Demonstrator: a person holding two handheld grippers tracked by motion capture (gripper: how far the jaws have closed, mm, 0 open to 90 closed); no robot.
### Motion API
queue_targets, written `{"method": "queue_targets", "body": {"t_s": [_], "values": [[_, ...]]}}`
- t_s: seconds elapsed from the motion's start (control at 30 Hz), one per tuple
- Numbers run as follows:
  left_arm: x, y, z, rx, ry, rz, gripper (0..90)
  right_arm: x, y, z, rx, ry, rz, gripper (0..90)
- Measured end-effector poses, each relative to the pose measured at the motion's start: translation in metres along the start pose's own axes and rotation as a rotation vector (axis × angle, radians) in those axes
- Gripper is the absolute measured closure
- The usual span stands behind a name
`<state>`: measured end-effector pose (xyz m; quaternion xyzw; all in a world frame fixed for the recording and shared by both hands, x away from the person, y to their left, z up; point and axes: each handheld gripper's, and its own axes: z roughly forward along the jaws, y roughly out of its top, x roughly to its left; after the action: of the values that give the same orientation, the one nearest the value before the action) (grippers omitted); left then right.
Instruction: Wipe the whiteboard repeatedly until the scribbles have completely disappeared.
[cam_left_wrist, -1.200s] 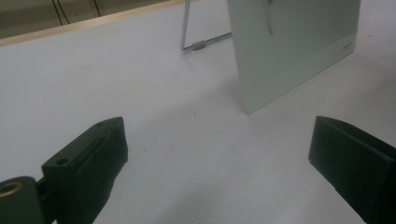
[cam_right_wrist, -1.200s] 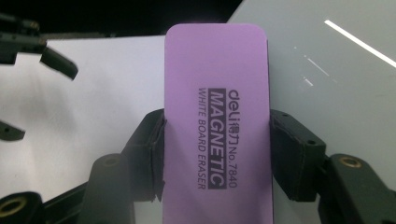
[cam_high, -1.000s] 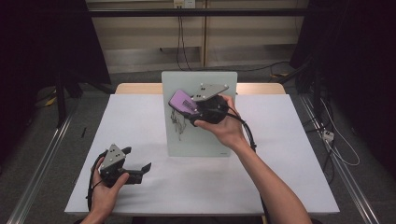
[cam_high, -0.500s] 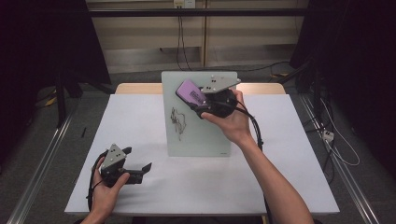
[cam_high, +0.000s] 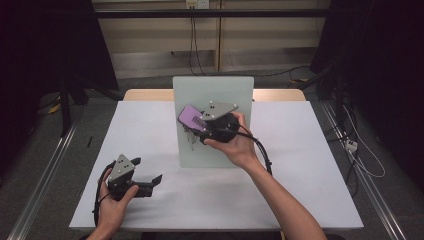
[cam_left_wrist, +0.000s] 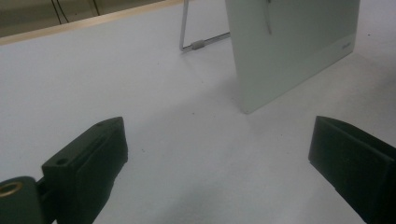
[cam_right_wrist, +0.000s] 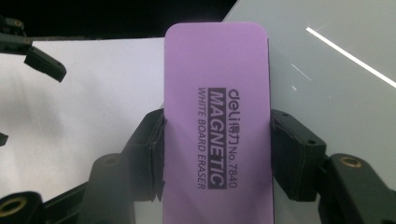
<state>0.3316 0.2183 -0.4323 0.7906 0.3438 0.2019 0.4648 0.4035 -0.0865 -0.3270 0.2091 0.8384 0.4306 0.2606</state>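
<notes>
High view: two tools over one white worktop (cam_high: 310, 170). Right tool (cam_high: 200, 125) clamped on one purple eraser (cam_high: 192, 118), against one upright whiteboard (cam_high: 212, 92). Left tool (cam_high: 147, 182) near front-left, spread wide.

Left gripper view: whiteboard ahead, beyond the parted jaws.

Right gripper view: eraser (cam_right_wrist: 217, 107) squeezed between both jaws.
</notes>
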Motion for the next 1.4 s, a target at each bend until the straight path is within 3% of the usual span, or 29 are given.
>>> {"method": "queue_targets", "body": {"t_s": [0.3, 0.6, 0.73, 1.03, 1.4], "values": [[0.0, 0.0, 0.0, -0.003, 0.003, -0.004, 4.6, 0.018, -0.012, 0.015, 0.048, 0.035, -0.014, 41.8], [0.0, 0.0, 0.0, -0.002, 0.002, -0.003, 4.6, 0.028, -0.019, 0.024, 0.082, 0.07, -0.024, 41.8], [0.0, 0.0, 0.0, -0.001, 0.002, -0.003, 4.6, 0.026, -0.018, 0.023, 0.082, 0.079, -0.022, 41.7], [0.001, 0.0, -0.001, -0.002, 0.004, -0.005, 4.6, 0.016, -0.007, 0.015, 0.058, 0.042, -0.017, 41.7], [0.0, 0.0, 0.0, -0.002, 0.001, -0.002, 4.6, -0.012, 0.014, -0.009, -0.006, -0.033, 0.011, 41.7]]}}
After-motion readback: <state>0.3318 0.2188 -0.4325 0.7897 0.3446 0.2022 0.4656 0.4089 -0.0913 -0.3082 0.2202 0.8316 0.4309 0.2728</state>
